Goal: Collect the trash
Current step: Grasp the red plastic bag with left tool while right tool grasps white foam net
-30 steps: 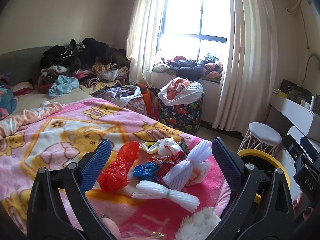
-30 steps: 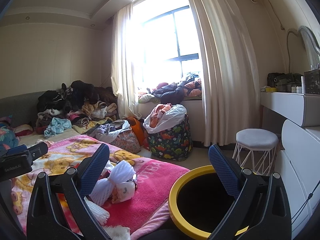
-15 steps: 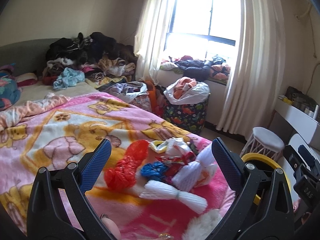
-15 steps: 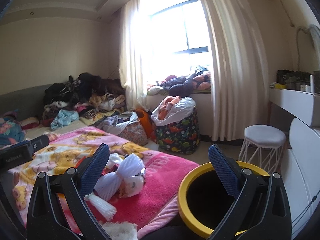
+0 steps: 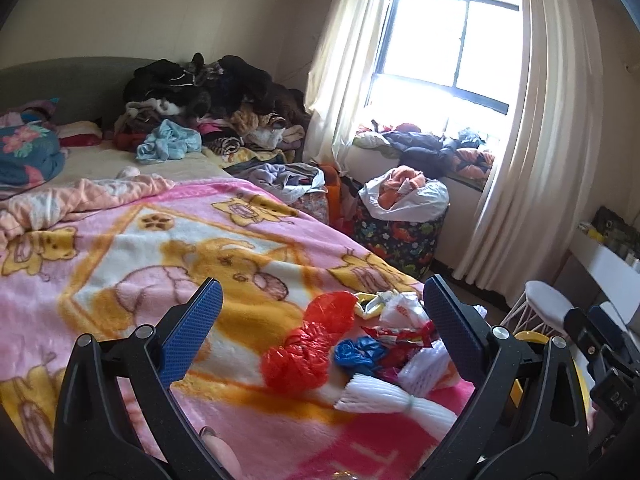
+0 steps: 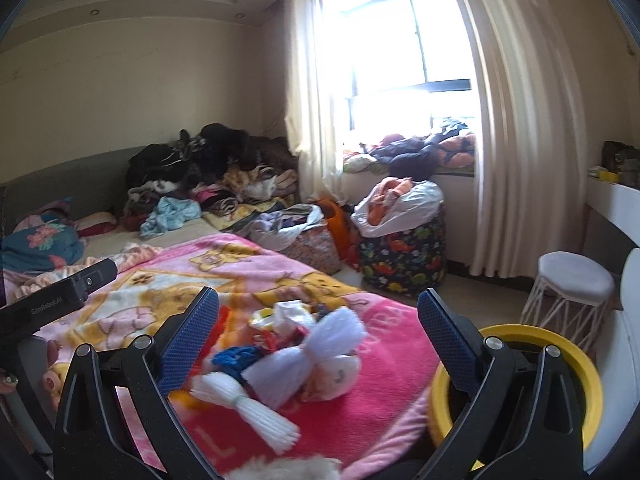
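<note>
A: Status, left tongs (image 5: 318, 316)?
B: Spread wide, nothing between the pads. They hang over the blanket (image 5: 168, 240). The trash pile lies ahead and to their right: red bag (image 5: 308, 350) nearest the centre line, blue bag (image 5: 356, 354) just right of it, a foam net (image 5: 394, 402) below both, and a white wrapper (image 5: 402, 312) beyond.

A: Right tongs (image 6: 318, 320)?
B: Also fully open and empty. The same pile sits between and just past the fingers: a foam net (image 6: 250, 416) low and left of centre, and a second, bunched net (image 6: 316, 350) dead ahead, touching a crumpled wrapper (image 6: 336, 380).

A: Bin?
B: Yellow-rimmed bin (image 6: 576, 364) stands beside the bed edge, low right of the right tongs, partly hidden by the right finger. Its inside is dark; I cannot tell whether anything is in it.

A: Progress?
B: Judged: at the start or close to it. Every visible piece of trash lies on the blanket and neither tongs touches one. All pieces are left to lift and drop in the bin.

A: Likely first pick?
B: A guess only: the bunched net for the right tongs, since it is centred between them and nearest the bin.
</note>
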